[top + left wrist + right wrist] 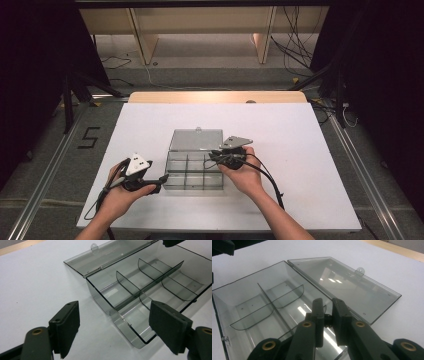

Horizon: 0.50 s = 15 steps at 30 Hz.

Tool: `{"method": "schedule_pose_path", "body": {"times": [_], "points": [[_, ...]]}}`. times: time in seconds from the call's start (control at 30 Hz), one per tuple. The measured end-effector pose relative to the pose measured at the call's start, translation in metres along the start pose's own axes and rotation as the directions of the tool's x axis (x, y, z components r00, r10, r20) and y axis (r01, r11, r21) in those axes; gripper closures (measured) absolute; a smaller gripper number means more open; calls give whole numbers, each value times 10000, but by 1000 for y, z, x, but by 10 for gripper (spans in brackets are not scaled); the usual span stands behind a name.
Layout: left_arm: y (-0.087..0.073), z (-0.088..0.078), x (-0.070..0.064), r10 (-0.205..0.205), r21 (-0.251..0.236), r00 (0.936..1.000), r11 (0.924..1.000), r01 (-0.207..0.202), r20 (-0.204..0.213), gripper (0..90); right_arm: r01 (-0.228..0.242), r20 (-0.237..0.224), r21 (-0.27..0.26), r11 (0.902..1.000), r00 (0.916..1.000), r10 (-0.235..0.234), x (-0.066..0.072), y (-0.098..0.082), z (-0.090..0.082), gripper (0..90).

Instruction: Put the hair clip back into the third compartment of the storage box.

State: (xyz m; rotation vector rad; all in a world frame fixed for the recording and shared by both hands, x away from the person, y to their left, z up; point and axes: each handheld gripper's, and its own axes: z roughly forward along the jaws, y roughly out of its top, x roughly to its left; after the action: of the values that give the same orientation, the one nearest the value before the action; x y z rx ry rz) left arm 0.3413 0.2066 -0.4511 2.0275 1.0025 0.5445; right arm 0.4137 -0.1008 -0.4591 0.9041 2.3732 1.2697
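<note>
Ahead of left claw (113, 325): clear divided box (194, 170), lid back, on bench (300, 150) | left claw released beside box | right claw (327, 315) nearly clenched, empty, over box's near corner | step: likely closing; next: catch lid edge.

Left gripper (159, 183) is held low in the left hand (120, 197), jaws spread wide apart and pointed rightward. Right gripper (214, 156) is gripped in the right hand (245, 175), jaws drawn nearly together, a narrow gap left, pointed leftward.
</note>
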Motion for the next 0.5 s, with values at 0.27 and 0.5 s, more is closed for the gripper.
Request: {"method": "schedule_pose_path", "body": {"times": [0.27,0.5], "points": [[0,0,0,33,12,10000,10000,-33,2,244,-48,23,212,9998,10000,47,-1,-1,4,811],[0,0,0,33,11,10000,10000,-33,9,244,-105,49,344,9994,9999,103,-2,-3,7,810]]}}
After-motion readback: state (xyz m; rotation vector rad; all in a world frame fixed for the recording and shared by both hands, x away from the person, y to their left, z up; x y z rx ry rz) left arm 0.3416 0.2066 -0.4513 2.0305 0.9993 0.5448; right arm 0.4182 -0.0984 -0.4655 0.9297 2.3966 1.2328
